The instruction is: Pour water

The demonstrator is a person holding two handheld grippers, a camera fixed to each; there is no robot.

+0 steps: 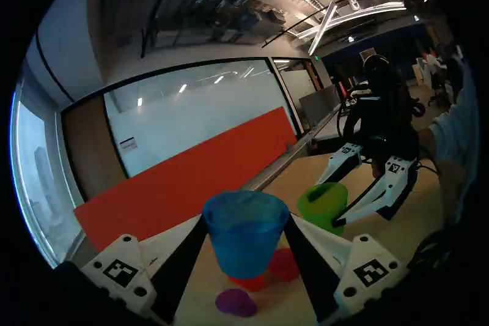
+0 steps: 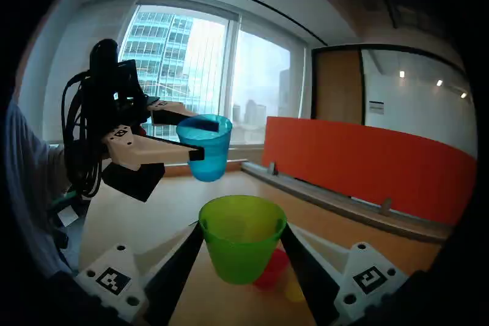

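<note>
Blue cup (image 1: 244, 246) is clamped in the left tool (image 1: 246, 225), a finger on each side wall, upright and off the surface (image 1: 391, 234). Right tool (image 2: 242, 231) is clamped the same way on the green cup (image 2: 242, 252), also upright and in the air.

Risks, my read:
- The cups are apart, blue farther off and seemingly higher. Tip now and the stream likely misses the green mouth and hits the surface.
- Both cups taper and are held by two narrow fingers. Tilting the blue one could let it rotate or slip in the grip.
- I can't tell the water level in the blue cup. If it's full, a fast tilt would probably slosh over the near rim.
- A red cup (image 1: 247, 282) and a purple piece (image 1: 235, 301) sit on the surface under the lifted cups. Any spill or dropped cup would likely land on them.

View differences:
- Right gripper view gives the blue cup side-on against the window (image 2: 183, 63), so you can check its tilt and its offset from the green rim. It also picks up a yellow piece (image 2: 293, 292) beside the red cup.
- Left gripper view gives the right tool from outside, with both fingers on the green cup and its open mouth visible. It also has the purple piece and the orange panel (image 1: 183, 179) behind.
</note>
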